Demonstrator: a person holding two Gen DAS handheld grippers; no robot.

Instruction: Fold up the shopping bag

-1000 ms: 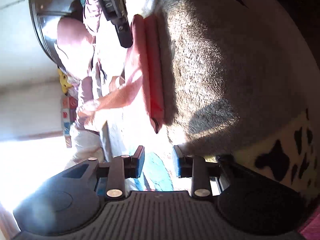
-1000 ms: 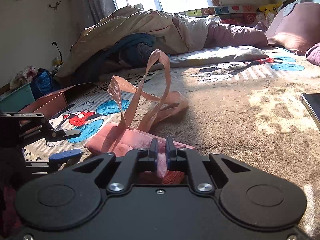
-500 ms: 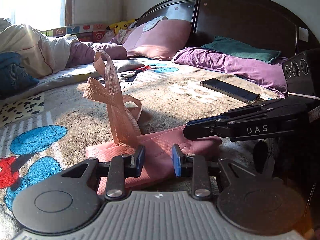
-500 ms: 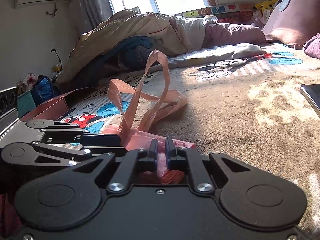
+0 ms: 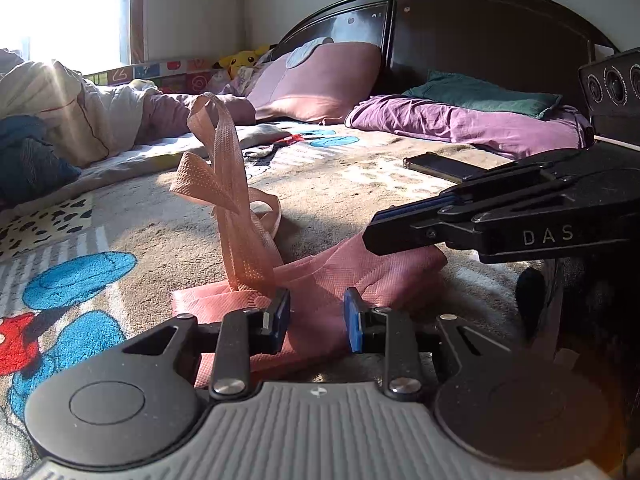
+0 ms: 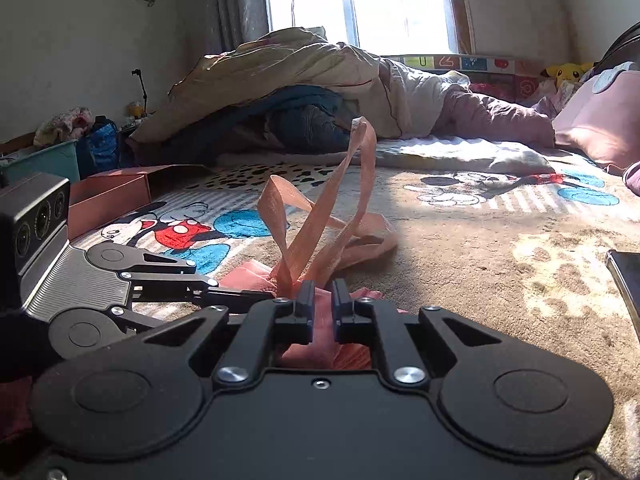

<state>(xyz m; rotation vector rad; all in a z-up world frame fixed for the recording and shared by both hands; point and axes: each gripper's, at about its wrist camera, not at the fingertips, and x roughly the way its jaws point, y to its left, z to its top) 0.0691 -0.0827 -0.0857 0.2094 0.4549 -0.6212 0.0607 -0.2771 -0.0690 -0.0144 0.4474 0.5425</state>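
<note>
A pink folded shopping bag (image 5: pixel 320 280) lies on the bed blanket, its woven handles (image 5: pixel 228 184) standing up in a twisted loop. My left gripper (image 5: pixel 316 308) hovers low at the bag's near edge, open, with fabric showing in the gap and neither pad pressing on it. My right gripper (image 5: pixel 372 236) comes in from the right, shut on the bag's other end. In the right wrist view the right gripper (image 6: pixel 323 296) pinches pink fabric of the bag (image 6: pixel 248 276) below the handles (image 6: pixel 320 216), and the left gripper (image 6: pixel 240 294) reaches in from the left.
A dark phone (image 5: pixel 440 166) lies on the blanket beyond the bag. Pink and purple pillows (image 5: pixel 320 80) rest against the dark headboard (image 5: pixel 480 40). A heap of quilts (image 6: pixel 300 80) fills the far side, and a pink box (image 6: pixel 108 196) sits at the left.
My left gripper rolled from sideways to upright and moved in to the bag's near edge, its jaws as wide as before. The right gripper kept its grip and stayed put.
</note>
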